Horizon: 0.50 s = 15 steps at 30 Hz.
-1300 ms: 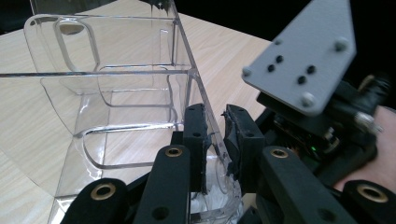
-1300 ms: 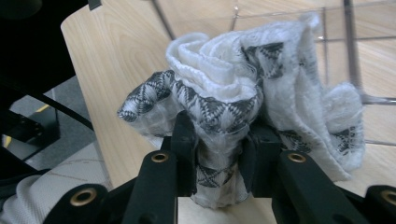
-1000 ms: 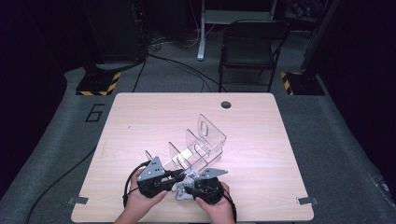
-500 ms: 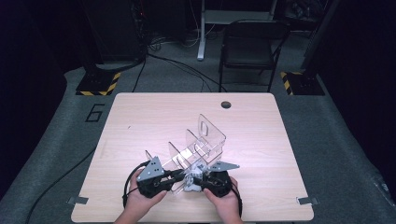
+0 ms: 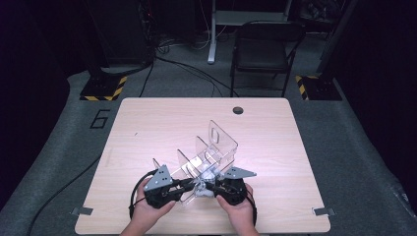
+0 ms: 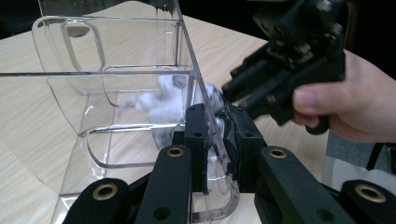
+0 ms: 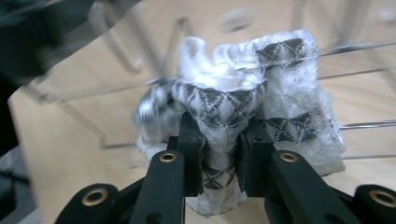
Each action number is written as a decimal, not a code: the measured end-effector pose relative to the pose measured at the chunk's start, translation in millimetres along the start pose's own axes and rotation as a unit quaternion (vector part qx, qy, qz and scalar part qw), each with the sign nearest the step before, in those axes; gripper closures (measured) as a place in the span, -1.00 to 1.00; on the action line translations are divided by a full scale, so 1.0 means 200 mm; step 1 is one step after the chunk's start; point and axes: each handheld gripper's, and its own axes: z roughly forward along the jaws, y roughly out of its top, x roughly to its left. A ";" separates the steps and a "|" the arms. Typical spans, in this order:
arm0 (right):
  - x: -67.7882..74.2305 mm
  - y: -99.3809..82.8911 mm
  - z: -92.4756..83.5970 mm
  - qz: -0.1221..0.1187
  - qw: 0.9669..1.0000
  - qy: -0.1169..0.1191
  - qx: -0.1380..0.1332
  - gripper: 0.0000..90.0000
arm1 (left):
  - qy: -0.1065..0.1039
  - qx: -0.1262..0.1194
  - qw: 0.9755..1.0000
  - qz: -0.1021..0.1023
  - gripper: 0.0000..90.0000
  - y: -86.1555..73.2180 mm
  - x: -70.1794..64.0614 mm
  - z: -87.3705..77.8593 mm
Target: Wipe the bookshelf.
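A clear acrylic organizer (image 5: pixel 212 145) with several dividers lies slantwise on the wooden table (image 5: pixel 275 142). My left gripper (image 5: pixel 189 185) is shut on the organizer's near side wall (image 6: pixel 212 154), one jaw on each face of it. My right gripper (image 5: pixel 209 186) is shut on a crumpled white cloth with black patterned bands (image 7: pixel 233 93). It holds the cloth (image 5: pixel 205 177) at the organizer's near end, against the clear walls (image 7: pixel 116 93). In the left gripper view the cloth (image 6: pixel 161 100) shows blurred behind the wall, with the right gripper (image 6: pixel 229 91) just beside it.
The table's front edge lies just behind both hands (image 5: pixel 236 216). A round cable hole (image 5: pixel 238 110) sits near the far edge. A black chair (image 5: pixel 263 46) and cables stand on the floor beyond the table.
My right gripper has shifted to the right and a little up with the cloth bunched between its jaws. The left gripper and the organizer have stayed put.
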 end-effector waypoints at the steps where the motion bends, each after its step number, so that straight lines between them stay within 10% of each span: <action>1: -0.02 0.01 -0.01 0.006 1.000 -0.008 -0.006 0.65 | 0.000 0.000 1.000 0.000 0.78 0.00 0.00 0.00; 4: -0.05 0.02 -0.03 0.026 1.000 -0.012 -0.011 0.65 | -0.001 0.000 1.000 0.000 0.78 0.00 0.00 0.00; 10: 0.11 0.03 -0.01 -0.029 0.999 0.021 0.006 0.65 | 0.000 0.000 1.000 0.003 0.77 0.00 0.01 0.00; 15: 0.00 0.03 -0.04 0.017 1.000 0.009 -0.012 0.66 | 0.000 0.001 1.000 0.002 0.77 0.00 0.00 0.00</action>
